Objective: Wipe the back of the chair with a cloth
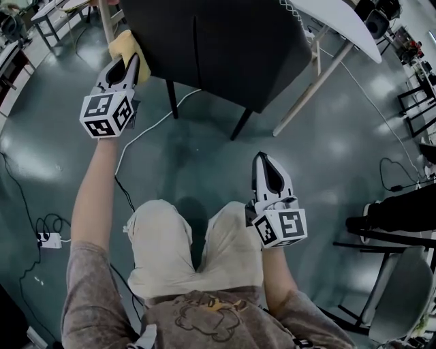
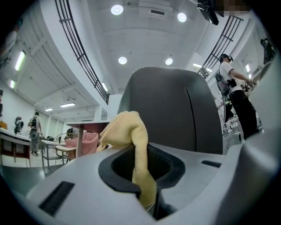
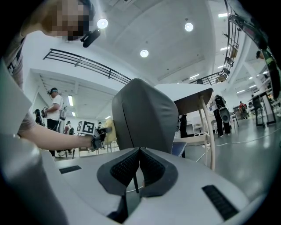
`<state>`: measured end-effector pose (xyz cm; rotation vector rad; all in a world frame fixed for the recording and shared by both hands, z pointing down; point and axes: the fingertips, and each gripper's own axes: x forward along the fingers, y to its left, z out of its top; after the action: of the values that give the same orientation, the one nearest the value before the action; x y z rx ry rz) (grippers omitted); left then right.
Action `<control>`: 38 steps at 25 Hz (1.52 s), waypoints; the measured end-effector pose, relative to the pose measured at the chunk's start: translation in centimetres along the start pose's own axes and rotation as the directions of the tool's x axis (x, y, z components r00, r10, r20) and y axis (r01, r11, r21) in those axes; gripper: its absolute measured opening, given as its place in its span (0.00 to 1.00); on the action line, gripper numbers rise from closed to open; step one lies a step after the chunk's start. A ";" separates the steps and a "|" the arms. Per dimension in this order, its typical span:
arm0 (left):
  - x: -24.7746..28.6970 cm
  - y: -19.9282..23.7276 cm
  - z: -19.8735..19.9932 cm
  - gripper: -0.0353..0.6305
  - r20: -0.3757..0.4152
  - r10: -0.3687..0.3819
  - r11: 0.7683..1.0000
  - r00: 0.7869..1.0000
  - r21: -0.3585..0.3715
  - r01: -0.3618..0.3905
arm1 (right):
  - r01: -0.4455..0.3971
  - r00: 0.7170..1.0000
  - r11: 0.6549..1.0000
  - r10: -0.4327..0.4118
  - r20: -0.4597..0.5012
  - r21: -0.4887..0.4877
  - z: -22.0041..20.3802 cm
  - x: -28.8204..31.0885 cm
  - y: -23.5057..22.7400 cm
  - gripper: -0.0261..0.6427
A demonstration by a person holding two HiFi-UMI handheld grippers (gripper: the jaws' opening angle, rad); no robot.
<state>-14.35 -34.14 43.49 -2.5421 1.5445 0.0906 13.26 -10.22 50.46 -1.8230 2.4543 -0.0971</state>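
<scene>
The left gripper (image 1: 128, 67) is clenched on a yellow cloth (image 1: 124, 45), with one fold pinched between its jaws and the rest bunched above them. It holds the cloth at the left edge of the dark chair back (image 1: 218, 48), far in the scene; whether the two touch cannot be told. The right gripper (image 1: 263, 160) hangs near, by the person's right thigh, well apart from the chair, jaws pressed together on nothing. A white table (image 1: 340, 20) stands far right
</scene>
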 end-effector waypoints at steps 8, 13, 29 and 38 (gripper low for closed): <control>1.3 -7.6 1.1 0.13 0.030 -0.158 0.987 0.987 0.025 0.157 | 0.012 1.000 1.000 -0.012 0.002 -0.001 -0.1 -0.9 -0.3 0.08; 1.6 -12.5 2.5 0.13 0.058 -0.247 0.969 0.967 0.048 0.244 | 0.016 1.000 1.000 -0.016 0.008 -0.001 0.1 -1.6 -0.5 0.08; 1.7 -22.7 3.5 0.13 0.082 -0.411 0.912 0.908 0.054 0.407 | 0.061 0.998 0.998 -0.061 0.014 0.010 -0.1 -4.8 -1.5 0.08; 1.5 -29.6 3.0 0.13 0.058 -0.543 0.839 0.838 0.071 0.539 | 0.081 0.997 0.997 -0.081 0.012 0.015 -0.2 -5.9 -2.4 0.08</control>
<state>12.68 -21.54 43.57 -2.7858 0.7354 0.0720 17.19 -5.27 51.09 -1.9111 2.3651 -0.1074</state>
